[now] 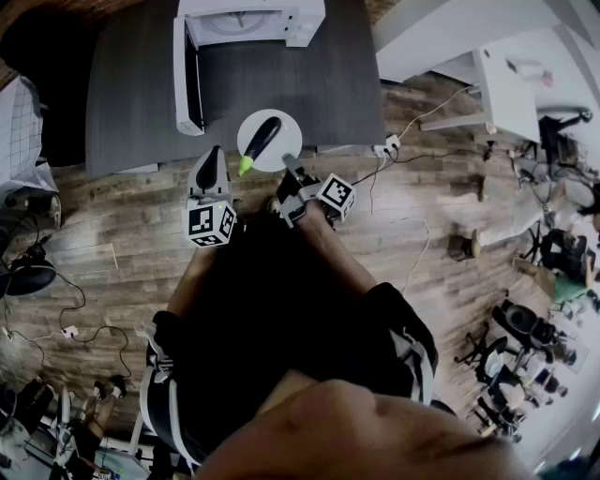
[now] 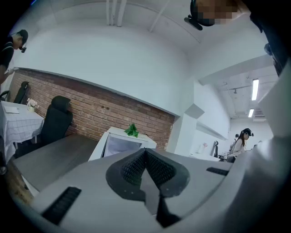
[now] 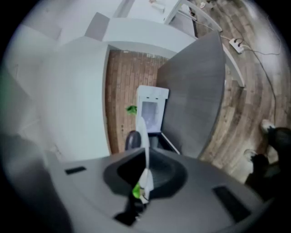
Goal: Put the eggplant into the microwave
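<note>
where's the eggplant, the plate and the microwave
eggplant (image 1: 263, 138), head view, middle of its dark body
plate (image 1: 289, 145), head view, bare white part to the right of the eggplant
microwave (image 1: 305, 23), head view, white body to the right of the opening

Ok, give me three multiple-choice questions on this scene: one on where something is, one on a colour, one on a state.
1. Where is the eggplant? A on the table; B on the white plate; C on the floor.
2. Its stem's colour? A green; B red; C blue.
3. The microwave's door is: A open; B shut; C missing.
Answers: B, it lies on the plate gripped by the right tool; A, the tip shows green; A, the door stands swung out.
</note>
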`<move>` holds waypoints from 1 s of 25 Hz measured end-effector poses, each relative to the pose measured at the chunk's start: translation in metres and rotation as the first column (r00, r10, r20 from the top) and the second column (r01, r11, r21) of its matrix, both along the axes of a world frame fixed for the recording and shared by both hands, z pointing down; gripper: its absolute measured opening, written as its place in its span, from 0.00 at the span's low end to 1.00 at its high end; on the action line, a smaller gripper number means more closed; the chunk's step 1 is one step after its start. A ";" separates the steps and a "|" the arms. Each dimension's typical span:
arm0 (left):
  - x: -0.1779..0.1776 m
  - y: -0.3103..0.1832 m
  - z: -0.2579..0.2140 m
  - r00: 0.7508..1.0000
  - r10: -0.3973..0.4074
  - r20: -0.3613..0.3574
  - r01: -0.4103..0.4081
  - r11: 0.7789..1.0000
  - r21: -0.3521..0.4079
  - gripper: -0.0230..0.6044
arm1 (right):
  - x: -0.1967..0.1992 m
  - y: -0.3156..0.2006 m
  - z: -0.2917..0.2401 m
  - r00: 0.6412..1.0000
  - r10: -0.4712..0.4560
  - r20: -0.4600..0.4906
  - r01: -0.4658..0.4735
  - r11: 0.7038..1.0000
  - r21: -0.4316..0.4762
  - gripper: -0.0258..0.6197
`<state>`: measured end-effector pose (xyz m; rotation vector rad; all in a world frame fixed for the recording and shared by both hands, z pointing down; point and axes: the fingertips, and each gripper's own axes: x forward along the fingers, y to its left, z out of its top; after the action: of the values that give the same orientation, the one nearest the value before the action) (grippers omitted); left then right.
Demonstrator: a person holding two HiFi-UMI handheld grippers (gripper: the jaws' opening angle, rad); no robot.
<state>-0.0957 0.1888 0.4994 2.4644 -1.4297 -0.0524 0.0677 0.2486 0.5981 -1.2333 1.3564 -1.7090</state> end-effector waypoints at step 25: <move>-0.023 -0.005 -0.004 0.999 0.030 -0.017 -0.030 1.000 0.008 0.09 | -0.022 -0.009 0.000 0.999 0.036 0.006 -0.036 0.999 -0.007 0.10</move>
<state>-0.1183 0.1834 0.4954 2.4847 -1.3880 -0.0725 0.0453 0.2399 0.5981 -1.2487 1.3178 -1.6927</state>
